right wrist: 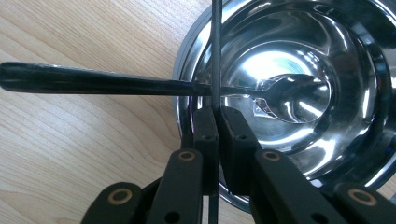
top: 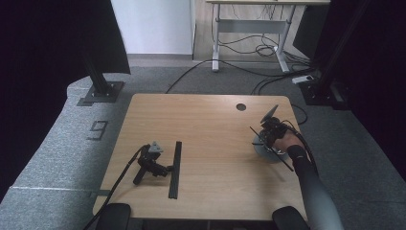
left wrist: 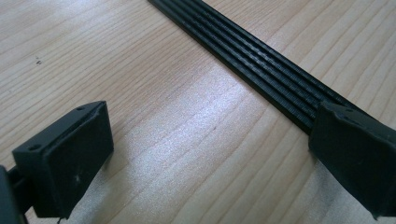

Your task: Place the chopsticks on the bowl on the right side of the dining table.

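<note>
High view. My left tongs lie on the table near its left edge, toward the near side, with no hand on them; their grey three-cornered plate faces up and their cable runs off over the near-left corner. A long black ribbed strip lies just beside their tips, running from the near edge toward the far edge. My right hand carries the right tongs close to the right edge, above a steel bowl. A thin black rod crosses the tongs on a slant. A round hole sits near the far edge of the table.

Left gripper view. My left tongs stand spread wide, with bare wood between the pads. The ribbed strip runs diagonally past the right-hand pad, which overlaps its end; whether they touch I cannot tell.

Right gripper view. My right tongs are pressed together and pinch the thin black rod, which stands straight up through them. Beyond them a spoon with a black handle lies across the rim of the bowl, its shiny scoop resting in the bottom and its handle reaching out over the table.
</note>
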`<state>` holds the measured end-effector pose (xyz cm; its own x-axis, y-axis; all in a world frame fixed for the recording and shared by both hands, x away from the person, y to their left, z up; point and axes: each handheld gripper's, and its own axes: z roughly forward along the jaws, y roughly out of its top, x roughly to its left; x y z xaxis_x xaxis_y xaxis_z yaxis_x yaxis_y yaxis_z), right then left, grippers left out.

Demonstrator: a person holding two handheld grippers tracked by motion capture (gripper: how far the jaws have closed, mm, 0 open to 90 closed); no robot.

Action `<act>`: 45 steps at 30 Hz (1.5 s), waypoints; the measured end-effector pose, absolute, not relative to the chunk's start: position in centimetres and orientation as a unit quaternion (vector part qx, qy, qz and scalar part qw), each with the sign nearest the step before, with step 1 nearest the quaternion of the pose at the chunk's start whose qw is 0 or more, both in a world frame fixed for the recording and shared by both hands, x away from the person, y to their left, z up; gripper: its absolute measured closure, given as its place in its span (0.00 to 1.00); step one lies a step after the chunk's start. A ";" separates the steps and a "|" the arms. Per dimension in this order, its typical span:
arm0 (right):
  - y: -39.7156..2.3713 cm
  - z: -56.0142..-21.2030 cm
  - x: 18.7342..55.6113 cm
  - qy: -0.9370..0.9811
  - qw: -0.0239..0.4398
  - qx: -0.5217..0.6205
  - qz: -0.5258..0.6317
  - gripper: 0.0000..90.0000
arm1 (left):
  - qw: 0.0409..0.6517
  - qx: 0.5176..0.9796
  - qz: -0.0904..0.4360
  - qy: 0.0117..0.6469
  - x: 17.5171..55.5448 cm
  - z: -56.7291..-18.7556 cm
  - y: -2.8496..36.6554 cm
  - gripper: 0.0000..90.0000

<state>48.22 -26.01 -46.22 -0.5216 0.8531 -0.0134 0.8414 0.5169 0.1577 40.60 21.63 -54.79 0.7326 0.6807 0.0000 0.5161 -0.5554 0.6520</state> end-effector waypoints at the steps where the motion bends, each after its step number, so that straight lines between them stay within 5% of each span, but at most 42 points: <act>1: -26.1 -46.2 48.2 0.869 0.047 0.488 0.070 0.88 | 0.324 0.873 0.127 0.343 40.6 -54.8 21.6 0.00; 15: -28.6 -45.2 45.9 0.822 0.121 0.533 0.161 0.23 | 0.323 0.872 0.127 0.344 40.6 -54.8 21.6 0.00; 21: -29.7 -45.8 44.1 0.786 0.178 0.557 0.202 0.04 | 0.325 0.872 0.127 0.344 40.6 -54.8 21.6 0.00; 45: -31.3 -48.7 41.0 0.751 0.212 0.579 0.235 0.00 | 0.324 0.872 0.127 0.344 40.6 -54.8 21.6 0.00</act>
